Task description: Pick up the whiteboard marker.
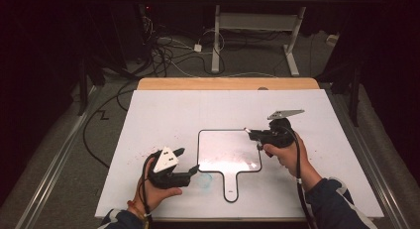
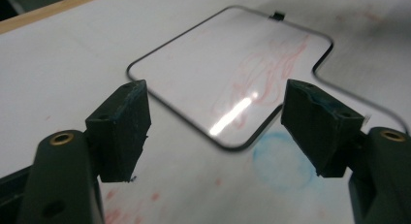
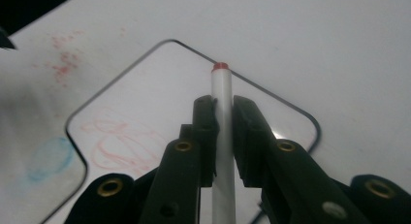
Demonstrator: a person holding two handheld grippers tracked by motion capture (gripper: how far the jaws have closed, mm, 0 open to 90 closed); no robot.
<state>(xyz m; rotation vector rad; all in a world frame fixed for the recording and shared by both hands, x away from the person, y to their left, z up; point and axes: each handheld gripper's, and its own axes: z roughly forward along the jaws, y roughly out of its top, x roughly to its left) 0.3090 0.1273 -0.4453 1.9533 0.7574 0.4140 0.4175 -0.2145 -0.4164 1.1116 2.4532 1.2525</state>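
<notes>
High view: a small whiteboard (image 1: 225, 152) with a dark rim and a handle is seen lying flat near the middle of the white table (image 1: 163, 110), its handle turned toward the person. The left gripper (image 1: 189, 159) is held just off the board's lower left corner, its jaws spread wide with nothing between them. The right gripper (image 1: 249, 133) is held over the board's upper right corner, clamped on a white marker (image 3: 222, 132) with a red tip. Faint red scribbles (image 2: 271, 71) are seen on the board, and a blue smudge (image 2: 283, 161) on the table beside it
</notes>
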